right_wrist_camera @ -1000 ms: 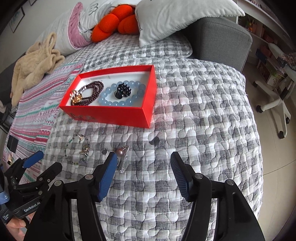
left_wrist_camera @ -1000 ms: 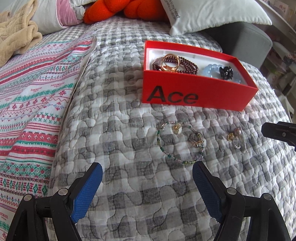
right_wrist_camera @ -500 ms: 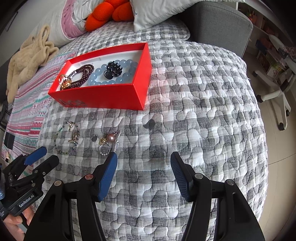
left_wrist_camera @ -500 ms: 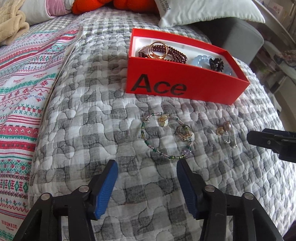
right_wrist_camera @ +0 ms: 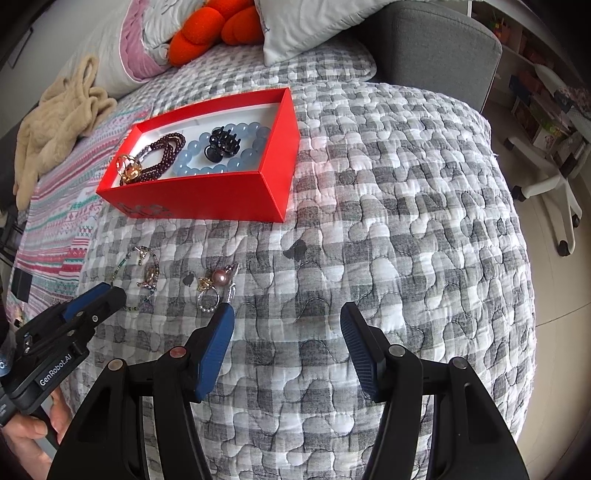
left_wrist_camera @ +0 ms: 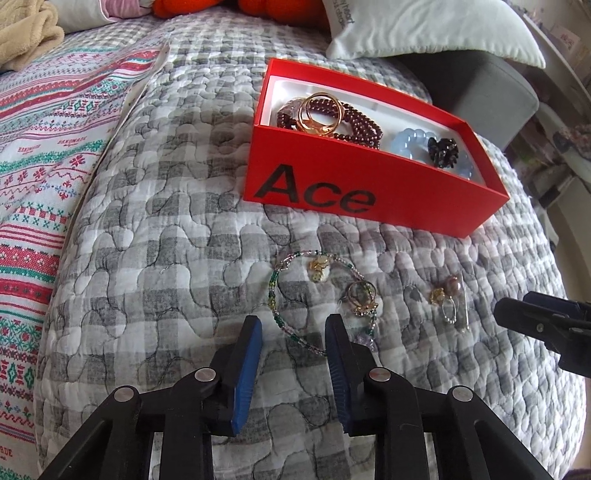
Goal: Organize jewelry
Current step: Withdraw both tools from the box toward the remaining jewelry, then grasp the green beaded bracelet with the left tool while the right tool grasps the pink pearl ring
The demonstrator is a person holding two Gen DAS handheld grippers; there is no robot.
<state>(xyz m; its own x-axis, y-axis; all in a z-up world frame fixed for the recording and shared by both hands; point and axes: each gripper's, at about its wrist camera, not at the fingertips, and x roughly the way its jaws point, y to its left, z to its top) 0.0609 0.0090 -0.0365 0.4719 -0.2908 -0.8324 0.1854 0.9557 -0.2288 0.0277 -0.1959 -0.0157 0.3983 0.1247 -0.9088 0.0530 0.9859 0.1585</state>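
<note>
A red "Ace" box (left_wrist_camera: 369, 184) (right_wrist_camera: 207, 192) sits on the checked quilt. It holds a dark red bead bracelet (left_wrist_camera: 354, 125) with a gold ring on it, a pale blue bead bracelet (right_wrist_camera: 240, 158) and a black hair claw (right_wrist_camera: 221, 144). In front of the box lie a green beaded bracelet (left_wrist_camera: 275, 306) with small charms and a pearl-and-ring cluster (left_wrist_camera: 448, 299) (right_wrist_camera: 214, 284). My left gripper (left_wrist_camera: 294, 325) (right_wrist_camera: 99, 299) is low over the bracelet's near strand. Its jaws are closing and the strand runs between the tips, untouched. My right gripper (right_wrist_camera: 288, 310) (left_wrist_camera: 517, 306) is open and empty, right of the pearl cluster.
A striped patterned blanket (left_wrist_camera: 44, 155) covers the bed's left side, with a beige towel (right_wrist_camera: 62, 114), pillows and an orange plush (right_wrist_camera: 218, 29) at the back. A grey upholstered block (right_wrist_camera: 436, 48) stands behind. The bed drops off at right to a floor with a white chair base (right_wrist_camera: 546, 184).
The left jaws have narrowed a lot and the left gripper has come in close over the green bracelet. The right gripper has stayed open and barely moved.
</note>
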